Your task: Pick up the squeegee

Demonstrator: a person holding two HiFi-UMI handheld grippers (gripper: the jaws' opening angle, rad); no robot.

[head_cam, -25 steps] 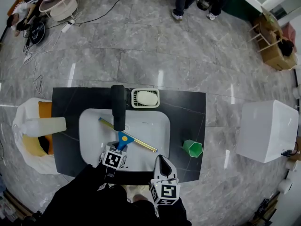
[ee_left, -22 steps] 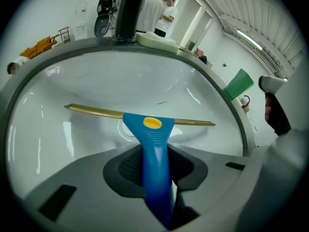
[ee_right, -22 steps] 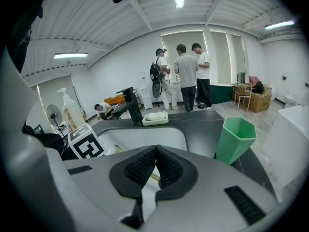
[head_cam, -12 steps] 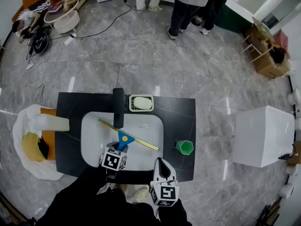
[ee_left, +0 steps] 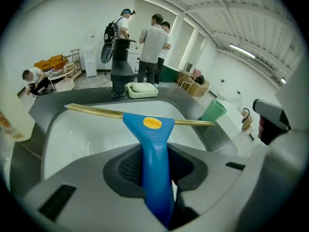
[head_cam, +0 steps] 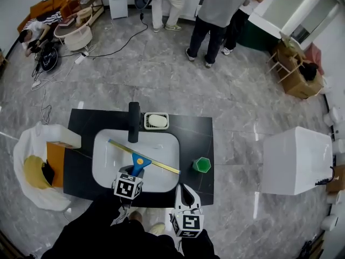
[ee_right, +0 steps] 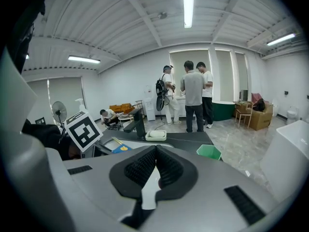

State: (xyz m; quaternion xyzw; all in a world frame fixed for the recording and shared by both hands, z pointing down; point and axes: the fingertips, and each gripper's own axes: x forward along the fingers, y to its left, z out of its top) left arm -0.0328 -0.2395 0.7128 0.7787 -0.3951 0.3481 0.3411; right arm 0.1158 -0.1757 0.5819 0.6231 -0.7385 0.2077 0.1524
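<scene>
Your left gripper (ee_left: 155, 175) had its jaws closed partway on the blue handle of the squeegee (ee_left: 152, 129), the ridged pads pressing it from both sides. The squeegee's yellow blade bar ran crosswise over the white sink basin (head_cam: 103, 163), in front of the black faucet (head_cam: 133, 122). It looked raised off the basin floor, though the head view did not make that certain. Your right gripper (ee_right: 155, 157) hung over the counter's front edge, just to the right of the left one, its jaws brought together at the tips with nothing between them. A green cup (head_cam: 201, 164) stood on the dark counter (head_cam: 204, 134) right of the basin. A soap dish (head_cam: 156, 121) sat beside the faucet.
</scene>
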